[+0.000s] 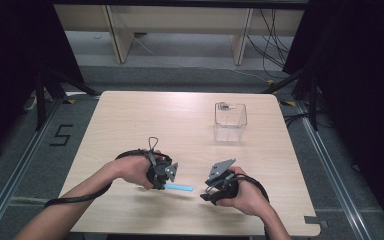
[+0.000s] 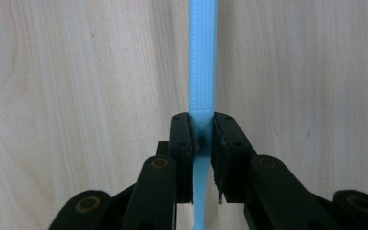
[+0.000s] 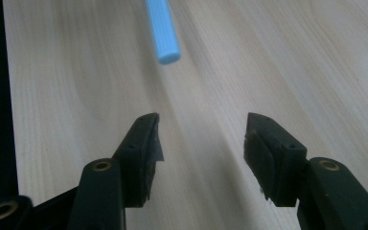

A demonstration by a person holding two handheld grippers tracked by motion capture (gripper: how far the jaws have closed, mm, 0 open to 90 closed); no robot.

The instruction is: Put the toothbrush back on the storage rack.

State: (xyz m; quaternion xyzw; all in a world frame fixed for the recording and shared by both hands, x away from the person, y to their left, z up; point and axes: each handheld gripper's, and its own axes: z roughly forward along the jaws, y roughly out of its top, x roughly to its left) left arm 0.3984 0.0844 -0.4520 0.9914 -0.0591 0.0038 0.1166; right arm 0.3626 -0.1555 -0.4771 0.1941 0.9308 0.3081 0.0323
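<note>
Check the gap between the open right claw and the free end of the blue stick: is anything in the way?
Nothing visible. Bare table lies between the right claw and the blue stick, which the left claw grips.

- You work at a light wooden tabletop (image 1: 130,120) with rounded corners.
- Around it you see a grey floor (image 1: 180,45); the number 5 (image 1: 61,135) is marked on it at the left.
- Behind stands pale wooden furniture (image 1: 125,30).
- Black cables (image 1: 272,45) lie on the floor, far right.
- Dark curtains (image 1: 360,75) close both sides.
</note>
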